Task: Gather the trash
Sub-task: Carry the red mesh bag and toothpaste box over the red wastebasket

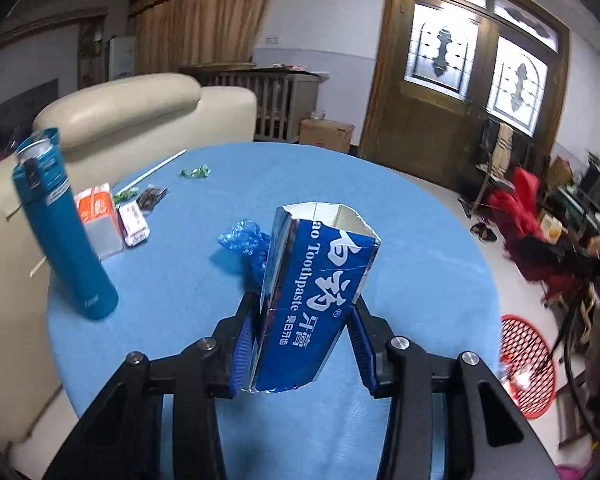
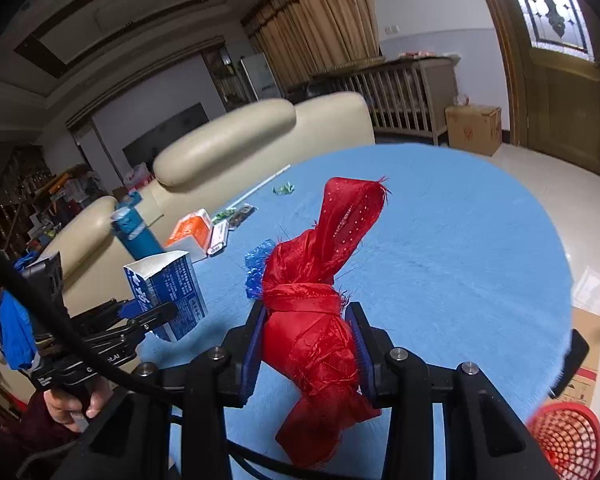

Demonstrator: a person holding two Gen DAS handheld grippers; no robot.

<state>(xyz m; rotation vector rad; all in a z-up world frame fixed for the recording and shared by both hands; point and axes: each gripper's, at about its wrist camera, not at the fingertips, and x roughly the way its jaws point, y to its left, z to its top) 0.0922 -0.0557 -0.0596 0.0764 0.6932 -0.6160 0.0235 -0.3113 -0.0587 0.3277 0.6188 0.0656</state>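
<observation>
My left gripper (image 1: 303, 312) is shut on a torn blue toothpaste box (image 1: 316, 296), held above the round blue table (image 1: 420, 240); its open end points away from me. The same box (image 2: 168, 284) and left gripper (image 2: 152, 314) show at the left of the right wrist view, with a hand (image 2: 76, 400) on the handle. My right gripper (image 2: 306, 316) is shut on a knotted red ribbon (image 2: 320, 304) that stands up between the pads. A crumpled blue plastic wrapper (image 1: 242, 242) (image 2: 258, 264) lies on the table just beyond both held things.
A teal flask (image 1: 60, 232) stands at the table's left, beside an orange-and-white carton (image 1: 98, 216), a small pack (image 1: 134, 224), a dark sachet (image 1: 152, 196), green wrappers (image 1: 196, 171) and a white stick (image 1: 156, 170). A red mesh basket (image 1: 528, 364) (image 2: 566, 438) sits on the floor at the right. A cream sofa (image 1: 132, 116) stands behind.
</observation>
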